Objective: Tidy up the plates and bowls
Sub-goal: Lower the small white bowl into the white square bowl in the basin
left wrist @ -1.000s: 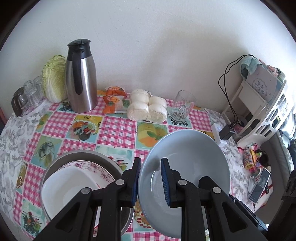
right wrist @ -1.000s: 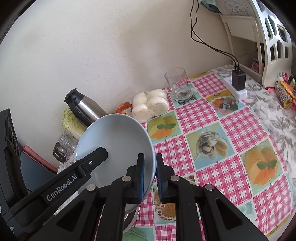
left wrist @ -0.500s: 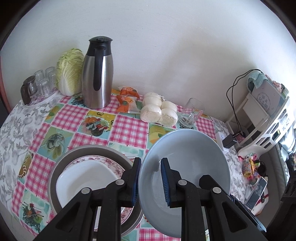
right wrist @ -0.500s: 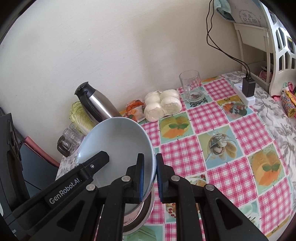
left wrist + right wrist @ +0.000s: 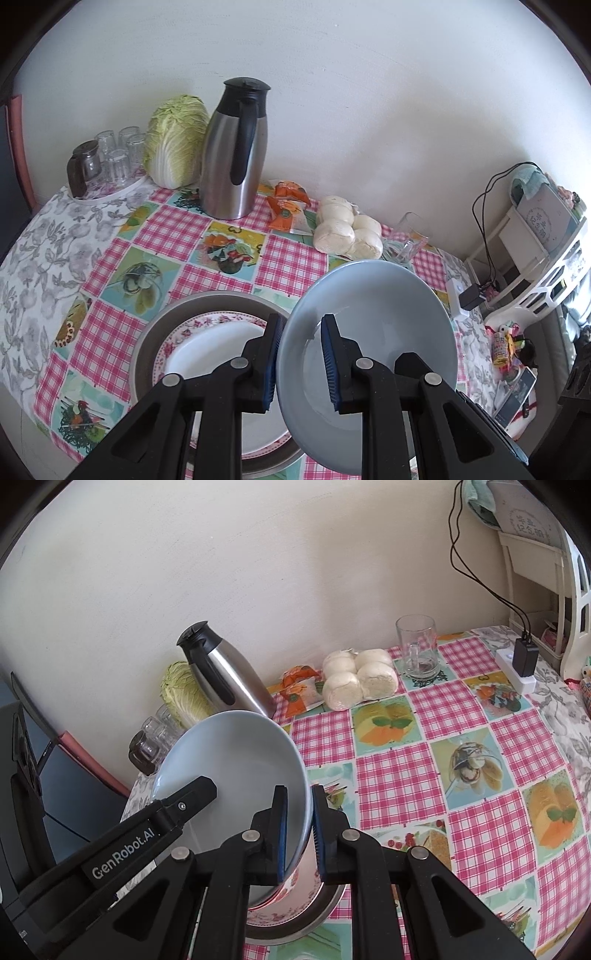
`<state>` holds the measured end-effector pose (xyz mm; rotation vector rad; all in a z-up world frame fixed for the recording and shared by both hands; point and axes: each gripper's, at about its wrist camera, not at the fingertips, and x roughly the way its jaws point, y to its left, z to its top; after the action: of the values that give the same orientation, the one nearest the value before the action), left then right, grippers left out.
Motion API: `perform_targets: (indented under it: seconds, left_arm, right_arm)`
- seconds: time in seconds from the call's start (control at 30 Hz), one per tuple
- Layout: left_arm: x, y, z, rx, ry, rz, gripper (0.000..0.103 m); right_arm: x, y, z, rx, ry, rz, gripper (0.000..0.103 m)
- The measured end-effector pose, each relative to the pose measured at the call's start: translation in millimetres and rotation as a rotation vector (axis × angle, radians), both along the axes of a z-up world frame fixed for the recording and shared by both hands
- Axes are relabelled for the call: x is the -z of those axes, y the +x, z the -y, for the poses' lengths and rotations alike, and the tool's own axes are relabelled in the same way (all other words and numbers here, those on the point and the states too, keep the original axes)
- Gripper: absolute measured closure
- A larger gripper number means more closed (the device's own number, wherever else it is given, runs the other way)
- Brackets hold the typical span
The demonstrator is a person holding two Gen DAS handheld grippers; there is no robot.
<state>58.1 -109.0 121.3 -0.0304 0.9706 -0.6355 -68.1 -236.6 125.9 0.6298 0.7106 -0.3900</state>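
A pale blue bowl (image 5: 384, 332) hangs tilted above the table, gripped on both sides. My left gripper (image 5: 300, 363) is shut on its left rim, and my right gripper (image 5: 299, 830) is shut on its right rim (image 5: 295, 775). The left gripper's arm (image 5: 122, 845) crosses the right wrist view. Beside and below the bowl lies a stack: a white plate with a pink floral border (image 5: 210, 347) inside a grey metal dish (image 5: 173, 314). In the right wrist view the stack (image 5: 295, 912) peeks out under the bowl.
On the checked tablecloth (image 5: 291, 262) stand a steel thermos jug (image 5: 232, 155), a cabbage (image 5: 173, 140), a tray of glasses (image 5: 110, 158), snack packets (image 5: 288, 210), bagged buns (image 5: 347, 232) and a glass mug (image 5: 417, 650). A power strip (image 5: 517, 668) and white rack (image 5: 546, 236) sit at right.
Both grippers have carried the blue bowl leftward across the table, nearer the plate stack. The jug, cabbage and glasses have shifted right in both views.
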Motion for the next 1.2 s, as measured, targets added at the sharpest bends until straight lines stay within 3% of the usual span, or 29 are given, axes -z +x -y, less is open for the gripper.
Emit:
perform_targets:
  seconds: [0.6, 1.2]
  left_arm:
    - [15.7, 23.1, -46.0, -0.063, 0.023, -0.048, 0.079]
    - [46.7, 35.4, -48.2, -0.038, 0.132, -0.103, 0.079]
  right_arm:
    - [15.1, 28.5, -39.3, -0.084, 0.000, -0.042, 0.087]
    - [38.2, 49.1, -52.2, -0.110, 0.025, -0.159, 0.087]
